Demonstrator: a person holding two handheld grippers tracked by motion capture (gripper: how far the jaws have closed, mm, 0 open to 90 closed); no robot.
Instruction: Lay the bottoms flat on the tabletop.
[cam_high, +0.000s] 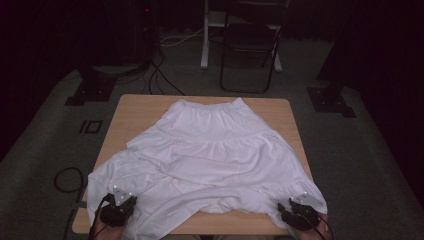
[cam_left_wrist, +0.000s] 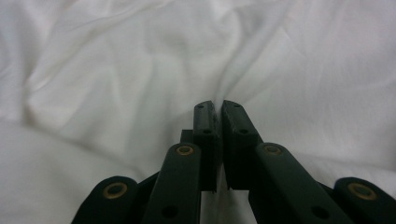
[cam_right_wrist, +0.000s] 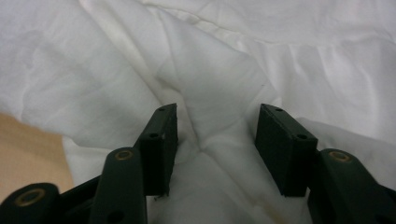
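High view: a white tiered cotton skirt (cam_high: 210, 150) with a gathered elastic waistband lies spread across the light wooden table (cam_high: 131, 107). Its waistband sits at the far edge and its wide hem reaches the near edge, where the cloth is rumpled and spills a little over the front and the near left corner.

At the near left part of the hem rests the left tool (cam_high: 121, 204), and in the left gripper view this left tool (cam_left_wrist: 217, 114) is clenched on the skirt (cam_left_wrist: 116, 84): a thin ridge of white fabric is pinched between the two black pads and rises out of them as a taut fold.

At the near right part of the hem rests the right tool (cam_high: 295, 206). In the right gripper view the right tool (cam_right_wrist: 215, 140) stands with its jaws apart, straddling a puckered bump of the skirt (cam_right_wrist: 219, 70); the pads do not press on the cloth. A strip of bare table (cam_right_wrist: 28, 144) shows at the left of that view.

Beyond the table, on the grey carpet, stand a black folding chair (cam_high: 250, 45) and a white stand leg (cam_high: 205, 35), with dark cables (cam_high: 160, 75) trailing across the floor.
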